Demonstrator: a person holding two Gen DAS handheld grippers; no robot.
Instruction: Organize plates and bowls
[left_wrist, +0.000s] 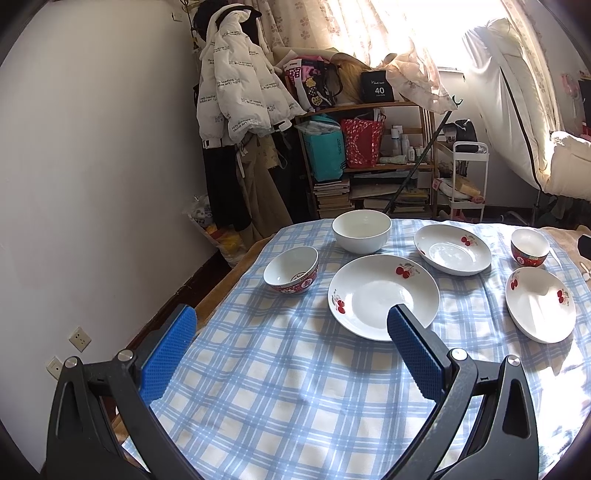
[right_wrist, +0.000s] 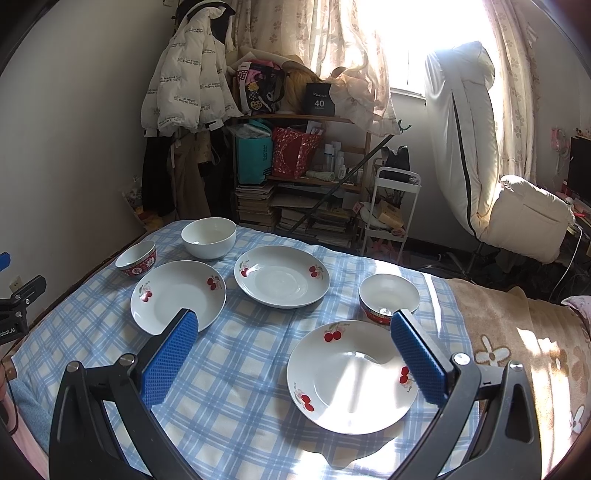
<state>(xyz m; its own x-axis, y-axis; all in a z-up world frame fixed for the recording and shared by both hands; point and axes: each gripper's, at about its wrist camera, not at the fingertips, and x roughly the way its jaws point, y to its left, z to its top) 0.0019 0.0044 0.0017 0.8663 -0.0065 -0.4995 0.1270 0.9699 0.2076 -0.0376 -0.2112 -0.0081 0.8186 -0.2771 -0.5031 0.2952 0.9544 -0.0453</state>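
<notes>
Three white cherry-print plates lie on the checked cloth: a left one (left_wrist: 384, 295) (right_wrist: 178, 294), a far one (left_wrist: 452, 249) (right_wrist: 282, 276) and a right one (left_wrist: 540, 303) (right_wrist: 352, 374). A plain white bowl (left_wrist: 361, 230) (right_wrist: 208, 237) stands at the back. A red-patterned bowl (left_wrist: 291, 269) (right_wrist: 136, 258) stands at the left, another (left_wrist: 529, 246) (right_wrist: 388, 298) at the right. My left gripper (left_wrist: 291, 314) is open and empty above the cloth, short of the left plate. My right gripper (right_wrist: 295, 317) is open and empty above the right plate.
The blue-and-white checked cloth (left_wrist: 288, 387) (right_wrist: 236, 369) covers a bed-like surface with a beige blanket (right_wrist: 517, 332) at the right. A wall (left_wrist: 92, 184) is close on the left. Behind stand a cluttered shelf (left_wrist: 369, 158), hung coats (left_wrist: 236, 81) and a white trolley (right_wrist: 391, 206).
</notes>
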